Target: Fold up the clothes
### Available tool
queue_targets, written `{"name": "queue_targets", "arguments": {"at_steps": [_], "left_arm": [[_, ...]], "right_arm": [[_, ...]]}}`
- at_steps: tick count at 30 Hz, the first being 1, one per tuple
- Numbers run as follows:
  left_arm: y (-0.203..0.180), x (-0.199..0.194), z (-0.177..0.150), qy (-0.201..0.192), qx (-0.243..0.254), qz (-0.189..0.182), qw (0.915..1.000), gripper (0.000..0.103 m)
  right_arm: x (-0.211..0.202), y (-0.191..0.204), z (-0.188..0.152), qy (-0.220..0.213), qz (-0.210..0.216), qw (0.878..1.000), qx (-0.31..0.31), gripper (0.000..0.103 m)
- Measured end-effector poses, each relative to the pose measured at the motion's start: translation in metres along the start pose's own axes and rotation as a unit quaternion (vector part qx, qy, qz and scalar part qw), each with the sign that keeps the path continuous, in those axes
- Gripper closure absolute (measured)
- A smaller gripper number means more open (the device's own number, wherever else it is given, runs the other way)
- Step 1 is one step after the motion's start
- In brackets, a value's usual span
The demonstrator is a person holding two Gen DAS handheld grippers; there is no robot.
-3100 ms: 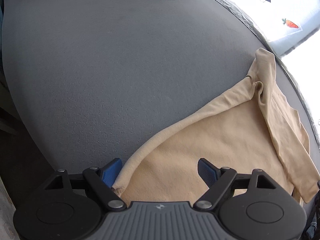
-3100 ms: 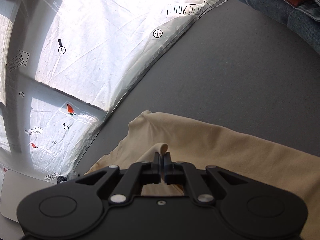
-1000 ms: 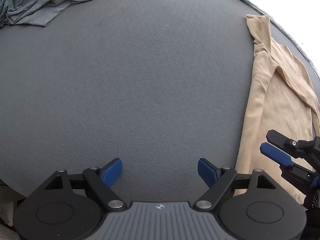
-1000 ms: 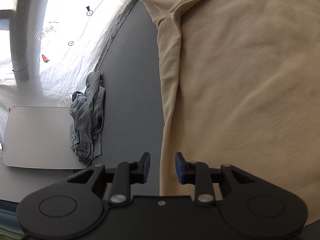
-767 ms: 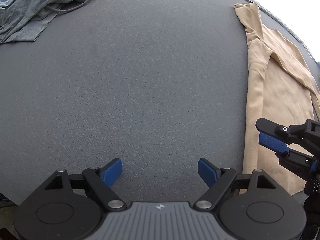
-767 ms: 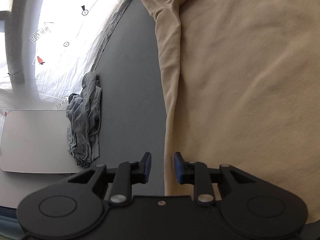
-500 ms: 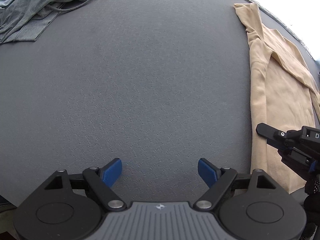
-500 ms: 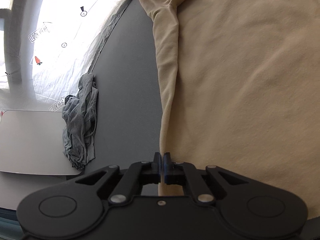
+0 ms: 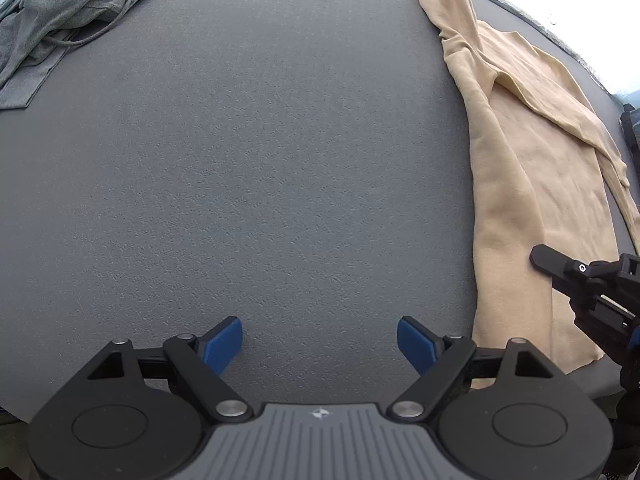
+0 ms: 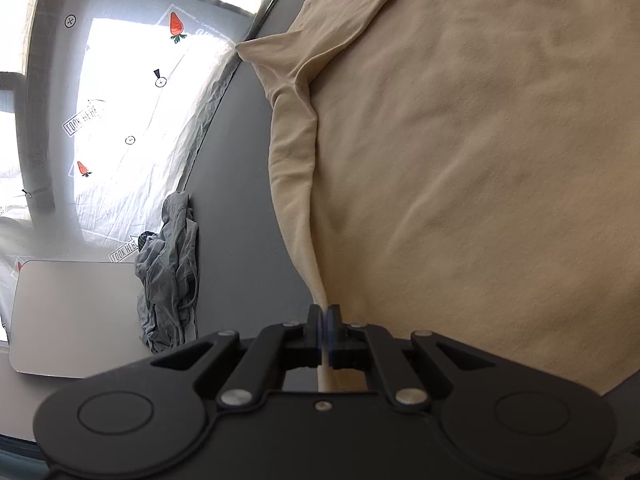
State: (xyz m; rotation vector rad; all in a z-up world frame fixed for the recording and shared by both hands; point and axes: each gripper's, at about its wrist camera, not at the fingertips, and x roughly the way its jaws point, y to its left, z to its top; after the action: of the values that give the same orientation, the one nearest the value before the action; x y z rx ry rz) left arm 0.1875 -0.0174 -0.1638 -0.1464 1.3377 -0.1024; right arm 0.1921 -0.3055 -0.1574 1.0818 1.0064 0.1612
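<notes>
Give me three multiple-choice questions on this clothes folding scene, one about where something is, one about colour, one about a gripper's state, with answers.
1. Where does the grey garment lie in the left wrist view?
A. top left
B. bottom right
C. centre

2. What colour is the shirt in front of the right gripper?
A. red
B. beige
C. green

3. How do the right gripper's jaws stand?
A. wide open
B. out of view
C. shut on the shirt's edge

Answers: 1 A, it sits crumpled in that corner. 2 B, the cloth is pale tan. 3 C, fabric is pinched between the closed pads.
</notes>
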Motion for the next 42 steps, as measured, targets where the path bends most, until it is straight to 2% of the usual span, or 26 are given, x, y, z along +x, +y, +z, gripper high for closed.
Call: {"name": "queue_targets", "arguments": {"at_steps": [12, 19, 24, 26, 28, 30, 35, 42], "left_arm": [[-0.066, 0.009, -0.012, 0.005, 0.037, 0.011, 0.9993, 0.018], [-0.083, 0.015, -0.012, 0.007, 0.024, 0.021, 0.9995, 0.018], [-0.089, 0.017, -0.010, 0.006, 0.006, 0.025, 0.9997, 0.018], [-0.092, 0.018, -0.008, 0.004, 0.002, 0.028, 0.9996, 0.018], [-0.096, 0.018, -0.006, 0.000, -0.003, 0.033, 0.9995, 0.018], [-0.097, 0.017, -0.002, -0.004, -0.010, 0.035, 0.9993, 0.018], [-0.104, 0.022, 0.012, -0.011, -0.027, 0.038, 0.9989, 0.018], [-0.120, 0.028, 0.050, -0.036, -0.026, 0.036, 0.9984, 0.018]], "right_arm": [[-0.033, -0.029, 0.029, -0.009, -0.031, 0.999, -0.033, 0.101], [-0.023, -0.035, 0.040, 0.025, -0.089, 0.993, -0.079, 0.100], [-0.020, -0.035, 0.049, 0.054, -0.095, 0.990, -0.094, 0.100], [-0.021, -0.035, 0.054, 0.063, -0.094, 0.989, -0.095, 0.098], [-0.024, -0.035, 0.060, 0.067, -0.090, 0.989, -0.095, 0.090], [-0.030, -0.035, 0.071, 0.056, -0.086, 0.990, -0.092, 0.087], [-0.045, -0.042, 0.107, 0.020, -0.081, 0.994, -0.073, 0.086], [-0.069, -0.058, 0.167, -0.046, -0.087, 0.994, -0.047, 0.085]]}}
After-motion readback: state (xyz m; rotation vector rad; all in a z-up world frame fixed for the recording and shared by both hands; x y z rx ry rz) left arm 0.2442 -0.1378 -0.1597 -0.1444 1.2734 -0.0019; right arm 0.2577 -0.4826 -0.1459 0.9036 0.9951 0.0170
